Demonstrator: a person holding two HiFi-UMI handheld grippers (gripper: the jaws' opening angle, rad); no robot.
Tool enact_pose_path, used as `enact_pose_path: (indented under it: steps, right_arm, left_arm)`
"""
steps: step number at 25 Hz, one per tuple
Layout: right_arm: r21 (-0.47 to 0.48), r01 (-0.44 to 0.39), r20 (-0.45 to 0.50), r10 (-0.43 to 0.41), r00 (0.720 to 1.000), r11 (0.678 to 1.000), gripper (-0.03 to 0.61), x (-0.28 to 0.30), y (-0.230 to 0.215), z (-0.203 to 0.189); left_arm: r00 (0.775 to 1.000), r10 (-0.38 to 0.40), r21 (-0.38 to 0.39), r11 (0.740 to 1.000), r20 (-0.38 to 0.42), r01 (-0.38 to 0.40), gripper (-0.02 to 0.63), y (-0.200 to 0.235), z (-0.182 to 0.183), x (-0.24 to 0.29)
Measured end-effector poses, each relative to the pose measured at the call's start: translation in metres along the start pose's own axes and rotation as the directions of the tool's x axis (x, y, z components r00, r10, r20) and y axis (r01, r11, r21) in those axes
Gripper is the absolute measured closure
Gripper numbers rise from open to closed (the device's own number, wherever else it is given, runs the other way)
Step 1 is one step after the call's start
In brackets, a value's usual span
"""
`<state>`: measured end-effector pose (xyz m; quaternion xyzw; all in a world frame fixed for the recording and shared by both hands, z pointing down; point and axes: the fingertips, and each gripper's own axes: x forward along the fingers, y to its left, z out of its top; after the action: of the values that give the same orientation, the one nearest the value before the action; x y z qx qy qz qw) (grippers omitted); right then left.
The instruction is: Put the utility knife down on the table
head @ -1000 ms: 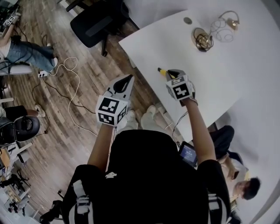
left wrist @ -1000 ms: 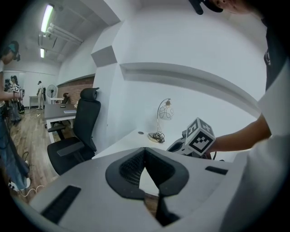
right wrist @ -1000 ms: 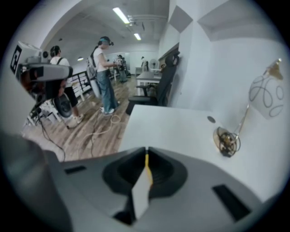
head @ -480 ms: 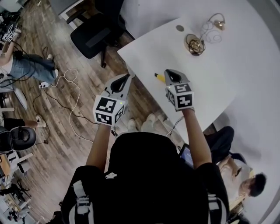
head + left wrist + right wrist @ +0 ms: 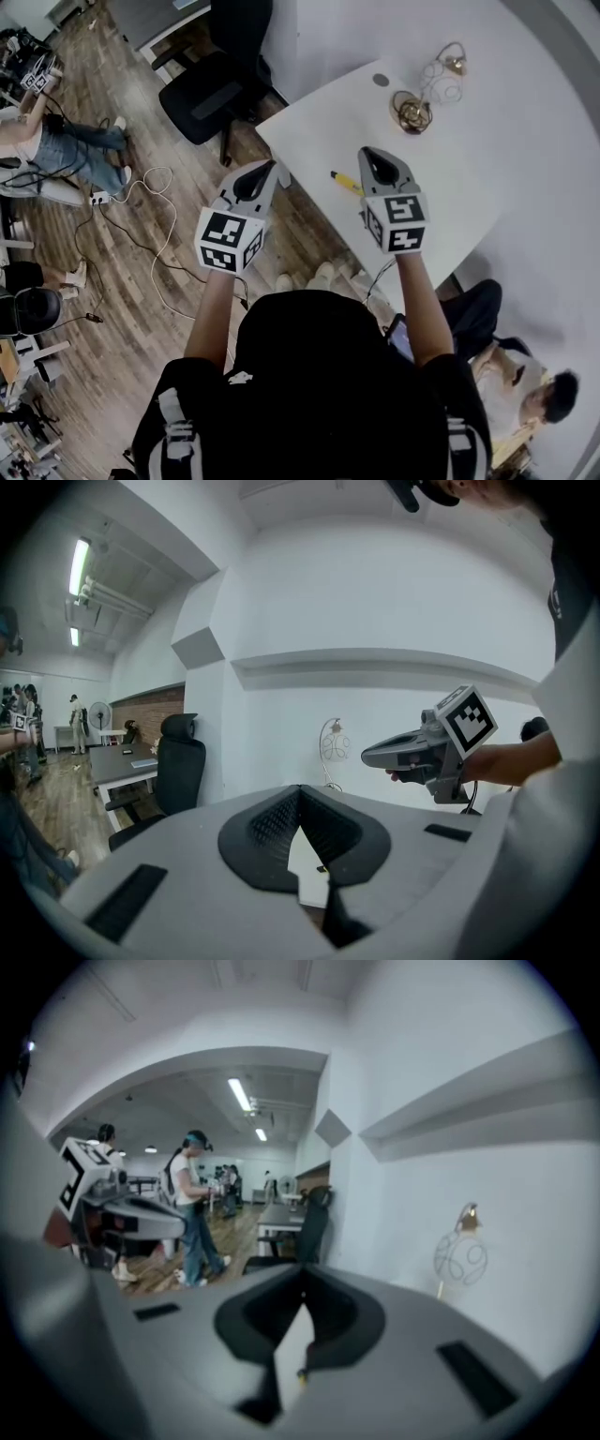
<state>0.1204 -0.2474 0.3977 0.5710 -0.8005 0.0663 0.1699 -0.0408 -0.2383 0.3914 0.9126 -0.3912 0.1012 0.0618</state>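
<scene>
Nearest is the person in a black top (image 5: 328, 375), with both arms held out. The left gripper (image 5: 272, 170) is to the left of the small yellow utility knife (image 5: 345, 182). It is out past the edge of the white worktop (image 5: 469, 178), over the brown wooden floor (image 5: 122, 281). Its jaws are closed with nothing in them. The right gripper (image 5: 369, 154) is just to the right of the knife and does not touch it. Its jaws are closed too, and they hold nothing. The knife lies flat on the worktop, close to the edge, all on its own. Farther back from the knife stands a wire ball lamp with a gold base (image 5: 411, 112). Behind the knife, past the lamp, is a small grey round cap (image 5: 380, 80) set in the worktop. Far to the left of the knife, a black office chair (image 5: 211, 89) stands on the floor.
</scene>
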Motion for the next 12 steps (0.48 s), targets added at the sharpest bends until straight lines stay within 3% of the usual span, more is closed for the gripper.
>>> enact_pose_path:
  steps: [12]
  right_arm:
    - [-0.027,0.029,0.195,-0.023,0.980,0.999,0.543,-0.050,-0.005,0.075]
  left_arm:
    - [0.990,-0.014,0.089,0.996,0.140,0.001,0.594,-0.022,0.074,-0.014]
